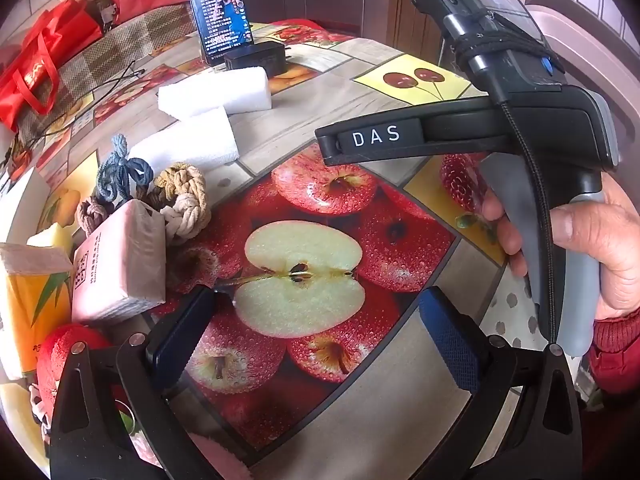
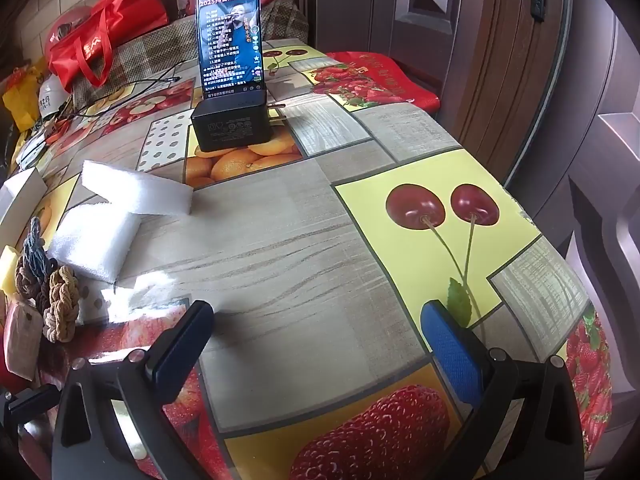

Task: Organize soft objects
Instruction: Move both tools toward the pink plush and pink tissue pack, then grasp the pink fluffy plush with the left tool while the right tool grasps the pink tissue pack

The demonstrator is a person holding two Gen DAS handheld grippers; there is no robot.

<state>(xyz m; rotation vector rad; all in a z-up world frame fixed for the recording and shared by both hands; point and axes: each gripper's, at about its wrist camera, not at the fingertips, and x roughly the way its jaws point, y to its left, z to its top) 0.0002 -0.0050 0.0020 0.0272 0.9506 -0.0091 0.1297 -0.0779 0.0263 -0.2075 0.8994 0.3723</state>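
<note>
On the desk's (image 1: 320,92) left side the pink tissue pack (image 1: 120,256), knotted ropes (image 1: 176,196) and foam blocks (image 1: 212,92) lie nearest the left gripper (image 1: 316,332), just left of its spread, empty jaws, while the right gripper (image 2: 320,344), also agape, hangs farther right.

The fruit-print table (image 2: 304,216) carries two white foam blocks (image 2: 136,192), knotted ropes (image 1: 176,196), tissue packs (image 1: 120,260), a propped phone (image 2: 228,36).
</note>
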